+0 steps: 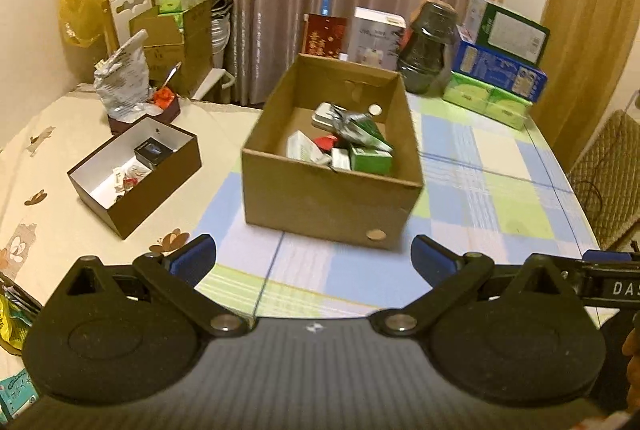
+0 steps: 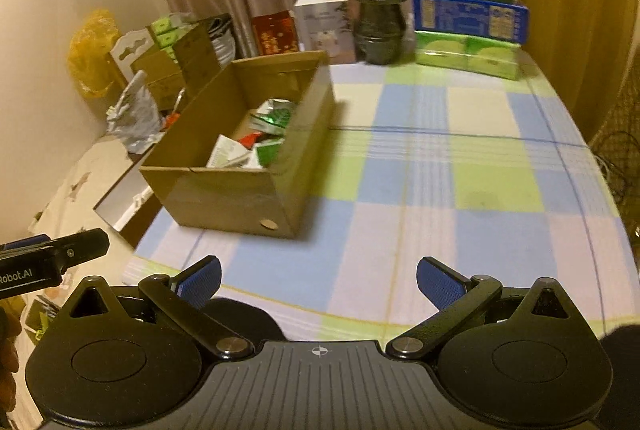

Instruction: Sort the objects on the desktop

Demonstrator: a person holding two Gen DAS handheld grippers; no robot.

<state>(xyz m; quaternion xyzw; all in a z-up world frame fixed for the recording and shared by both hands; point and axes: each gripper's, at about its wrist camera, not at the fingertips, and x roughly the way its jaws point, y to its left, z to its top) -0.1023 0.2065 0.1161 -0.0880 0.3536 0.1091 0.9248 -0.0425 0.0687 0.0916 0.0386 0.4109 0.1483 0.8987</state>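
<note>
Left edge of desk: dark box point(image 1: 132, 174), open top, white inside, holds a black item and small scraps. Behind it a crumpled foil bag point(image 1: 122, 82) on a small dark tray.

Desk centre: carton point(image 1: 332, 150), open, part-filled with green packs, a white pack, a red scrap and a tin. It sits where the cream cloth meets the checked cloth point(image 2: 460, 166).

Far right corner: dark jar point(image 1: 430, 46), blue box point(image 1: 500, 70), green tissue packs point(image 1: 486, 102), stacked against the back edge.

Left gripper point(image 1: 312, 262): jaws wide apart, nothing between them, low over the near edge, facing the carton. Right gripper point(image 2: 318, 282): jaws wide apart, empty, over the near edge, carton ahead-left.

Judgement: no loose item lies on the checked cloth in either view, so sorting looks near done or the next item is out of frame. The near left corner shows packet edges, too cropped to identify.

To do this step well:
- pick the target before moving; both views are motion-blurred.
- keep jaws spread until they straddle the item.
- approach the carton from above its rim, not across the wall.
- keep the two grippers apart; they are near each other at the near edge.
</note>
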